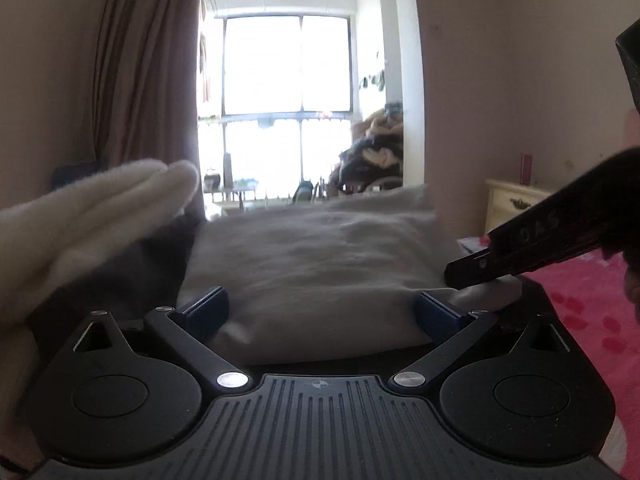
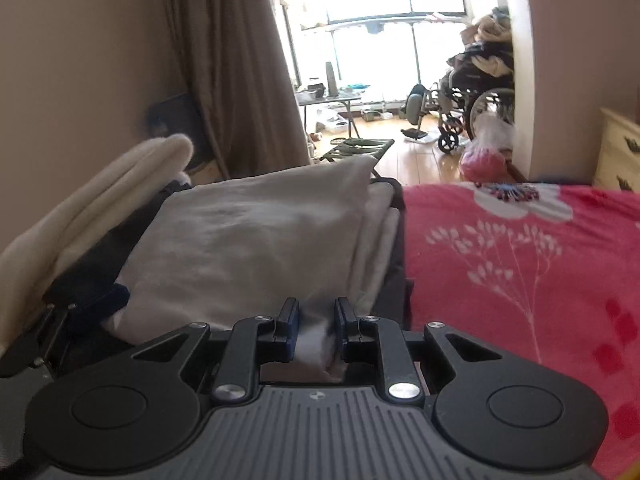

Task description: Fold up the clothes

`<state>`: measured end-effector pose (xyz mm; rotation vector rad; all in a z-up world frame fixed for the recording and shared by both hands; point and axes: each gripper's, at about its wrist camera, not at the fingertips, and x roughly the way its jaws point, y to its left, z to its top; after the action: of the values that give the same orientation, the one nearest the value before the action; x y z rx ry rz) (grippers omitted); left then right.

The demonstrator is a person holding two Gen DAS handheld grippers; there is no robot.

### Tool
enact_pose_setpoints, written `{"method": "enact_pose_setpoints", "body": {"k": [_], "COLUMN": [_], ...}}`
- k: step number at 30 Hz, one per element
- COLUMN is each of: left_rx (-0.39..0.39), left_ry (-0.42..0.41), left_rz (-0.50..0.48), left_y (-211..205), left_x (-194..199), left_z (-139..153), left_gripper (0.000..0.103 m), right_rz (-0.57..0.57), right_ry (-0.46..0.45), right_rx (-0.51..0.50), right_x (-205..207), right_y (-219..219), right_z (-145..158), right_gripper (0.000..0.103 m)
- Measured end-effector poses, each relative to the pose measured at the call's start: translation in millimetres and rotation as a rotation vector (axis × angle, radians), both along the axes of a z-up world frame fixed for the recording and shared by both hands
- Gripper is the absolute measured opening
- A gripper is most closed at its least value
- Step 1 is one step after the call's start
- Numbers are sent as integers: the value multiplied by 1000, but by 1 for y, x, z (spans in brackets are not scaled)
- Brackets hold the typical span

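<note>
A folded pale grey garment (image 1: 320,256) (image 2: 248,240) lies on a dark cloth (image 1: 152,264) (image 2: 92,268) on the bed. My left gripper (image 1: 322,312) stands wide open at the garment's near edge, with the cloth spanning the gap between its blue fingers (image 1: 208,308). My right gripper (image 2: 316,328) is shut on a pinch of the pale garment's near right corner. In the left wrist view the right gripper (image 1: 460,274) reaches in from the right, its tip at that corner. The left gripper's blue finger (image 2: 116,296) shows at the garment's near left corner.
A fluffy white folded item (image 1: 80,216) (image 2: 100,200) lies left of the garment. A pink flowered blanket (image 2: 520,260) (image 1: 592,312) covers the bed to the right. Beyond are a cream nightstand (image 1: 512,200), a brown curtain (image 2: 240,80) and a loaded wheelchair (image 2: 472,96).
</note>
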<state>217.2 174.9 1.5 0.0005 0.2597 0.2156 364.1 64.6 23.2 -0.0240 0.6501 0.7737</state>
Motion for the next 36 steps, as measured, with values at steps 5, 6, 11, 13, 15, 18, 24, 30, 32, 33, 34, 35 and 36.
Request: {"method": "enact_pose_setpoints", "body": {"k": [5, 6, 11, 13, 15, 18, 24, 30, 32, 33, 34, 35, 36], "left_rx": [-37, -19, 18, -13, -57, -57, -120, -255, -344, -382, -387, -392, -397], "left_ry": [-54, -45, 70, 49, 32, 38, 76, 184, 220, 236, 249, 261, 274], "left_rz": [-25, -33, 5, 18, 27, 72, 120, 111, 99, 94, 97, 101, 104], "left_y": [1, 0, -1, 1, -1, -3, -8, -3, 1, 3, 2, 1, 0], "left_x": [-18, -17, 7, -1, -16, -31, -64, -91, -99, -103, -106, -109, -113], "left_z": [20, 20, -7, 1, 16, 32, 48, 48, 48, 47, 48, 49, 50], "left_gripper": [101, 102, 101, 101, 101, 101, 101, 103, 103, 103, 103, 103, 103], "right_rz": [61, 87, 134, 110, 90, 67, 16, -60, -88, -100, -106, -109, -112], "right_ry": [-73, -77, -87, -87, -91, -124, -100, 12, 64, 85, 95, 95, 96], "right_rx": [66, 44, -110, -116, -79, -38, 11, 52, 64, 67, 63, 57, 50], "right_x": [-20, -23, -31, -33, -39, -59, -105, -141, -149, -153, -157, -161, -166], "right_y": [-23, -21, -4, -3, -9, -21, -36, -58, -66, -70, -74, -77, -80], "right_z": [25, 23, 5, 1, 7, 19, 21, 14, 11, 9, 9, 10, 10], "right_gripper": [23, 23, 20, 21, 21, 21, 21, 23, 26, 27, 28, 30, 30]}}
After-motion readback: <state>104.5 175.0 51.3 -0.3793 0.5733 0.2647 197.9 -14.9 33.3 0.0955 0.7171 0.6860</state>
